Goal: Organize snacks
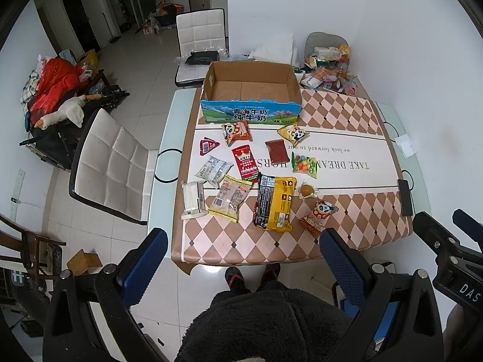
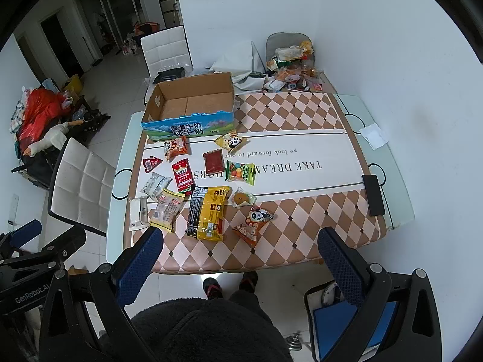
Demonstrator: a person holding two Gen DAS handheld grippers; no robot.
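Left wrist view is showing the table (image 1: 347,114) lying ahead of the left gripper (image 1: 244,259), whose fingers are standing wide apart and holding nothing, with the empty cardboard box (image 1: 252,90) sitting far beyond the fingertips. Right wrist view is showing the right gripper (image 2: 240,256) likewise spread open and empty, the big yellow packet (image 2: 208,215) lying just beyond its fingers and the small panda snack bag (image 2: 253,221) resting beside it.
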